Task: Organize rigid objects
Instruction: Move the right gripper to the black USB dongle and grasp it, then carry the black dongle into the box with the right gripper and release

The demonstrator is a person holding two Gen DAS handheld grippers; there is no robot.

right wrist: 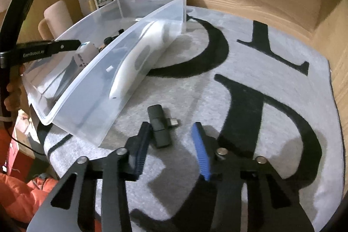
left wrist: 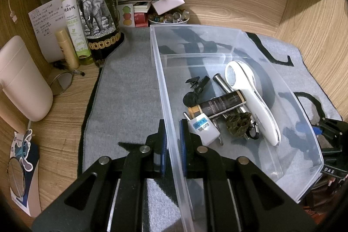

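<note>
translucent plastic bin (left wrist: 217, 40) is pinched at its near wall by the left gripper (left wrist: 173, 140), jaws clamped on the wall, with the white handheld device (left wrist: 252, 99) and travel adapter (left wrist: 203, 128) inside. on the grey mat (right wrist: 261, 101) just beside the bin lies the small black adapter (right wrist: 158, 129) — the right gripper (right wrist: 171, 145) straddles it, jaws apart, only the left pad touching. an off-centre squeeze could twist or skid it — or bump the bin.
</note>
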